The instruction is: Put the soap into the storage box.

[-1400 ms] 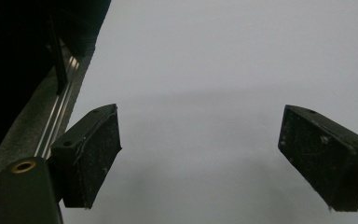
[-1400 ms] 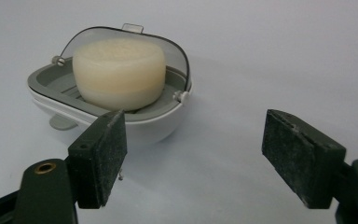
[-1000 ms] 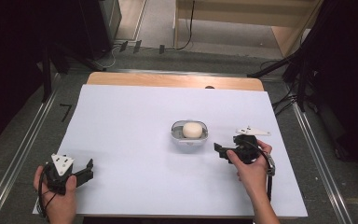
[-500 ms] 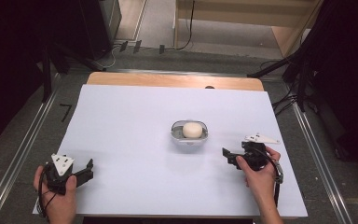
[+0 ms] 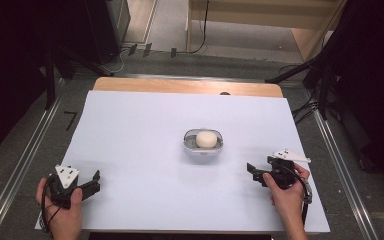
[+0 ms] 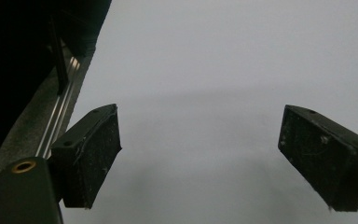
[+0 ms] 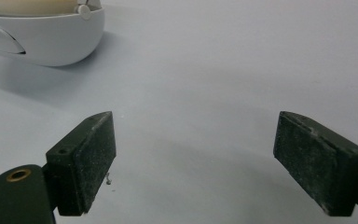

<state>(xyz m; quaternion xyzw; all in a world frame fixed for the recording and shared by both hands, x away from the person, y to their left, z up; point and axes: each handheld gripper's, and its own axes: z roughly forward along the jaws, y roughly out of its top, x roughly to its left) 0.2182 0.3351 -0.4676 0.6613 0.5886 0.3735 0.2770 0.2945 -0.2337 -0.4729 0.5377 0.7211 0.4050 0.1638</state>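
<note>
Pale soap bar resting in white dish at mid-table, apparently placed. Right gripper near, jaws spread and empty; left gripper well apart at table's near corner, likewise spread. Seemingly little left to do.

Left gripper held low at the table's near-left corner, jaws wide apart, right gripper near the right edge, jaws likewise spread

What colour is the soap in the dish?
Cream: the soap in the pale grey dish, best seen in the high view.
</note>
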